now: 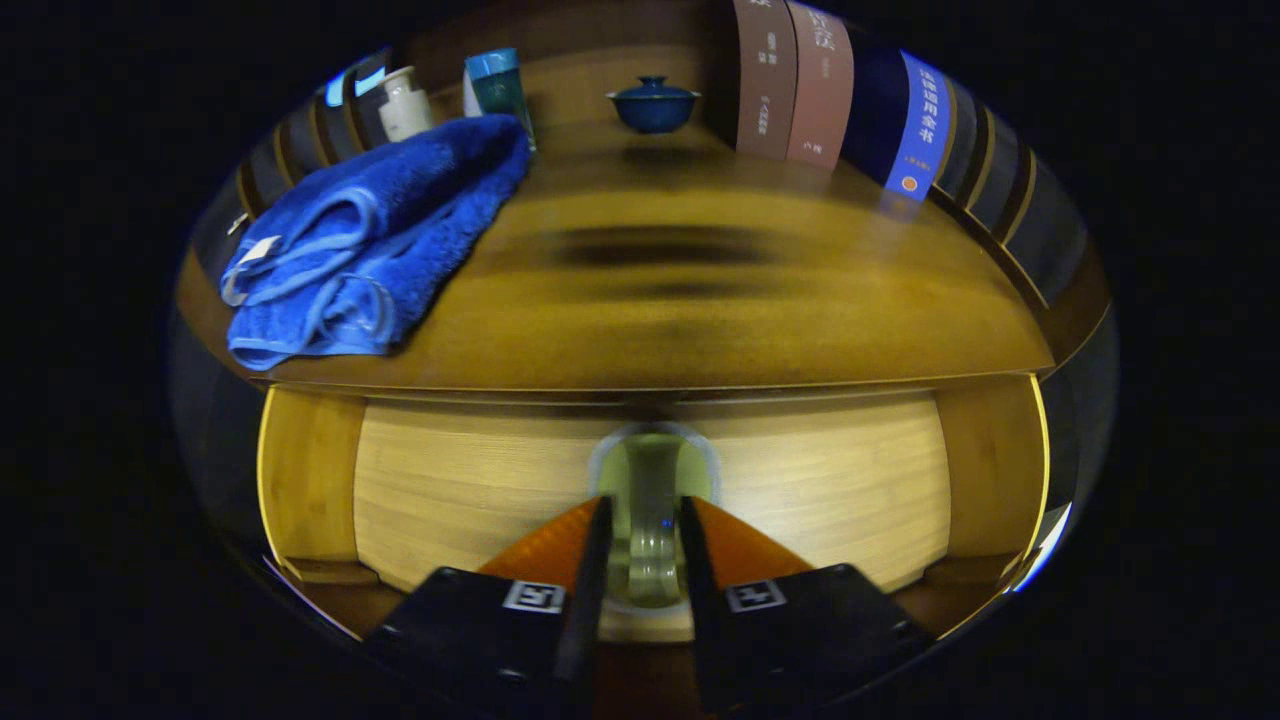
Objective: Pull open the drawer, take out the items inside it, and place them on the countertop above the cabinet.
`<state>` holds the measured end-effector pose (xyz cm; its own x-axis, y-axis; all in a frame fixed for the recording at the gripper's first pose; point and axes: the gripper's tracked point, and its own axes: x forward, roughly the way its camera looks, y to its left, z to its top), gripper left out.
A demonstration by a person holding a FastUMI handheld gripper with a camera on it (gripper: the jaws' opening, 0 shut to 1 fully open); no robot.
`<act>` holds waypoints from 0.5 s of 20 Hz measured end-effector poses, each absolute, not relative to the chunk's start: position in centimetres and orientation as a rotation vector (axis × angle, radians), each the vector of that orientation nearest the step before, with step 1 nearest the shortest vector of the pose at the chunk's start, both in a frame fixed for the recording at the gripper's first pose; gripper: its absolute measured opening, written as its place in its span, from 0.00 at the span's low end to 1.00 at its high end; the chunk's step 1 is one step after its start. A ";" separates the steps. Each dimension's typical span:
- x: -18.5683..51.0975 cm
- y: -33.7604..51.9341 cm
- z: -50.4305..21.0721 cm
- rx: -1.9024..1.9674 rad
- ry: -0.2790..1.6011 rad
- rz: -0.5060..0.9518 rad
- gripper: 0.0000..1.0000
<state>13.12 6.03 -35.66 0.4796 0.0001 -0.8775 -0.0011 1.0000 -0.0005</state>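
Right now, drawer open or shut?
Shut: the drawer front sits flush under the countertop; gripper fingers flank its handle.

Your gripper (647, 515) points level and straight ahead, its two fingers (590, 560) drawn close together with only a narrow gap between them (the tips run nearly parallel). Whether both fingers press on what sits in that gap cannot be told.

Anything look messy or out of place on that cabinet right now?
Only the blue towel: it lies crumpled on the countertop, one corner hanging over the front edge. The gripper fingers flank the drawer handle.
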 end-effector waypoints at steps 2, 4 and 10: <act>13.1 6.3 -35.6 -0.034 1.076 0.032 0.24; 13.2 6.5 -35.4 -0.015 1.066 0.027 0.16; 11.4 5.9 -30.8 0.023 1.032 0.020 0.16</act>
